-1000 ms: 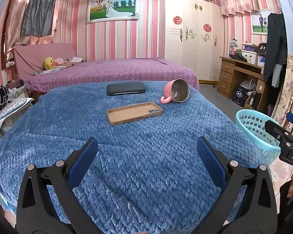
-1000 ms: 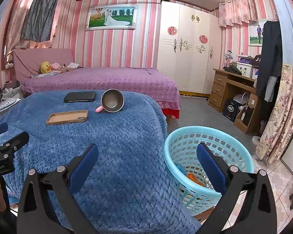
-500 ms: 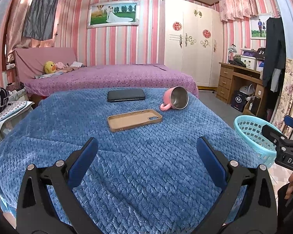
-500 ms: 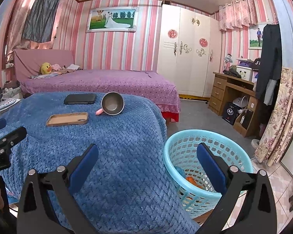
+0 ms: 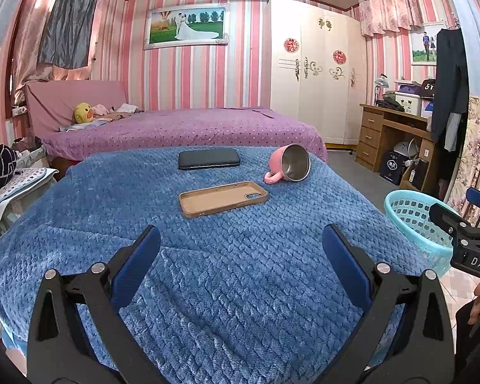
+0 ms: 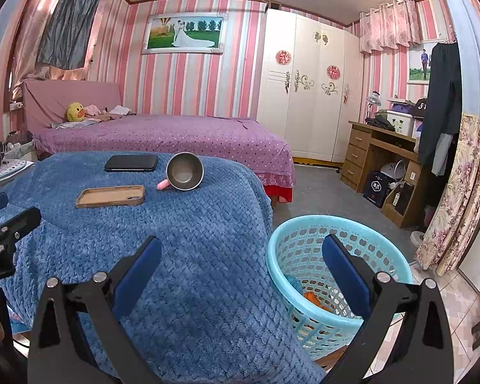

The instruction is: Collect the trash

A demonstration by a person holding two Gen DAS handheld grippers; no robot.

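Trash basket [image 6: 304,233]: on floor, touching blanket's [image 6: 192,256] right edge.
Left gripper [image 5: 240,249]: spread wide, empty, over bare blanket.
Right gripper [image 6: 241,256]: spread wide, empty.

A blue quilted blanket [image 5: 227,256] covers the worktop in a bedroom with pink striped walls. On it lie a black phone [image 5: 209,159], a tan phone case [image 5: 222,198] just in front of it with its hollow side up, and, to their right, a pink steel-lined mug [image 5: 288,167] tipped on its side, mouth toward the camera. Behind stands a bed with a purple dotted cover [image 5: 188,128], a yellow duck plush [image 5: 83,112] near its headboard. A framed wedding picture [image 5: 186,28] hangs on the wall above, beside a white wardrobe [image 5: 316,70]. A wooden desk [image 5: 390,137] piled with boxes sits at right.
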